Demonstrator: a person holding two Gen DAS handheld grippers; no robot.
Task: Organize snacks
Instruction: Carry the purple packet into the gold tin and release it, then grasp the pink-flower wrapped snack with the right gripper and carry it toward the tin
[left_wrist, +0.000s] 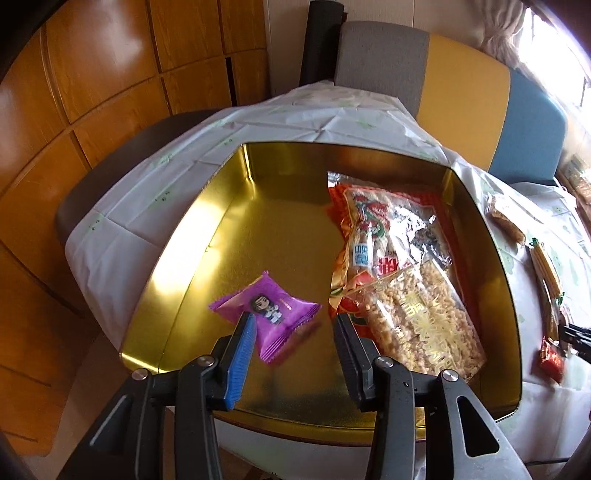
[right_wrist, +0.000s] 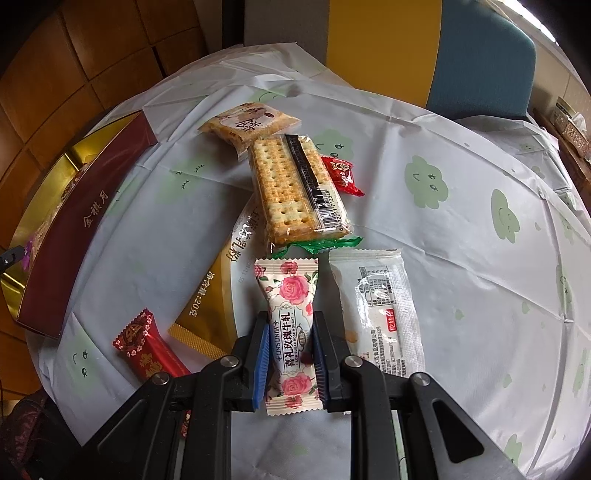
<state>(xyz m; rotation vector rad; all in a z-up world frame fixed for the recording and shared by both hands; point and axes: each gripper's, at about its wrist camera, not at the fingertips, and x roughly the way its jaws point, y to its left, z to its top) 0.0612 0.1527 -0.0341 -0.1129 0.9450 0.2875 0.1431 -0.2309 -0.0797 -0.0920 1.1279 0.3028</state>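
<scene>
A gold tin (left_wrist: 236, 206) with a maroon outer wall (right_wrist: 85, 225) stands open on the table. On its floor lie a purple packet (left_wrist: 271, 317), a large red-and-clear snack bag (left_wrist: 384, 229) and a clear bag of puffed-rice bars (left_wrist: 417, 317). My left gripper (left_wrist: 294, 319) hangs over the tin's near side with its jaws apart. The purple packet rests against the blue left pad (left_wrist: 242, 354), blurred at its lower edge and not pinched. My right gripper (right_wrist: 291, 320) is shut on a rose-patterned nougat packet (right_wrist: 290, 284) above the tablecloth.
Several loose snacks lie on the white cloud-print cloth (right_wrist: 461, 240): a cracker pack (right_wrist: 291, 184), a white packet (right_wrist: 384, 306), a red candy (right_wrist: 147, 350), a small red candy (right_wrist: 341, 175), a biscuit pack (right_wrist: 251, 123) and a gold-and-white bag (right_wrist: 218, 302). A grey, yellow and blue chair back (left_wrist: 461, 85) stands behind the table.
</scene>
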